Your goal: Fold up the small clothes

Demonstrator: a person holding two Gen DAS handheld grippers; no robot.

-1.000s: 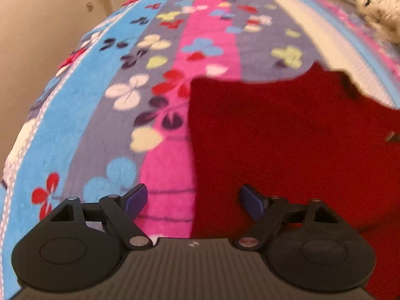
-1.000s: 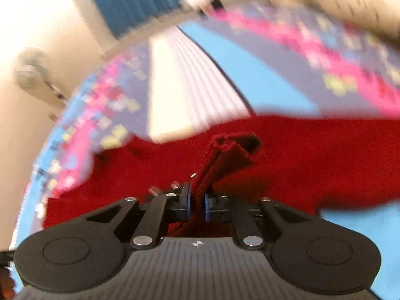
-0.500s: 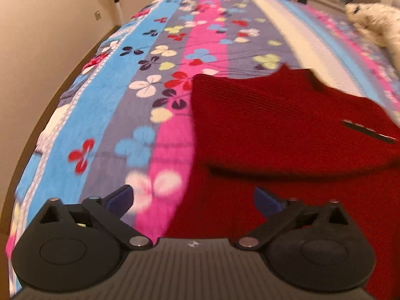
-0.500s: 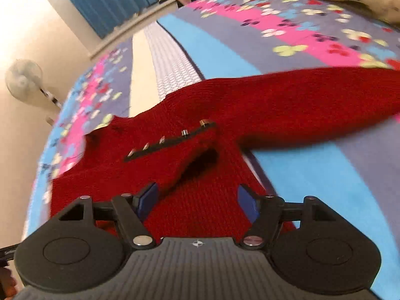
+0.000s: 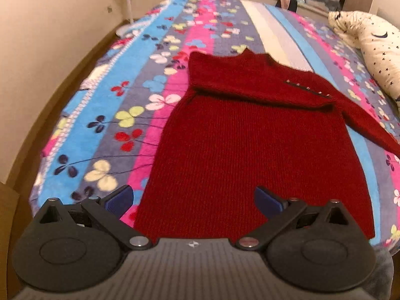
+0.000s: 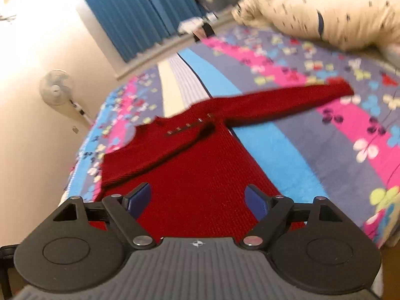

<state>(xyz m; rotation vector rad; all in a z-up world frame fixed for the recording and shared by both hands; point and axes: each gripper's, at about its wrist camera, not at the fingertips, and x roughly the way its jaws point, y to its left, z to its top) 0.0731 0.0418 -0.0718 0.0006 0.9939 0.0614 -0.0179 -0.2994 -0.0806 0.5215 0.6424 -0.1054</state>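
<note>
A red knitted sweater [image 5: 252, 140] lies flat on the bed. Its left sleeve is folded across the chest, with a row of small metal buttons [image 5: 307, 88] on the cuff. The right sleeve [image 6: 287, 102] stretches out over the blanket. My left gripper [image 5: 193, 200] is open and empty above the sweater's hem. My right gripper [image 6: 197, 197] is open and empty, above the lower body of the sweater [image 6: 200, 175].
The bed is covered by a striped flowered blanket [image 5: 120, 115]. A cream pillow with stars [image 5: 370, 50] lies at the right; it also shows in the right wrist view [image 6: 325, 7]. A standing fan [image 6: 56, 87] is by the wall. Blue curtains [image 6: 140, 12] hang behind.
My right gripper let go of the folded sleeve's cuff, which now lies across the chest. Both grippers pulled back toward the hem, so the whole sweater shows.
</note>
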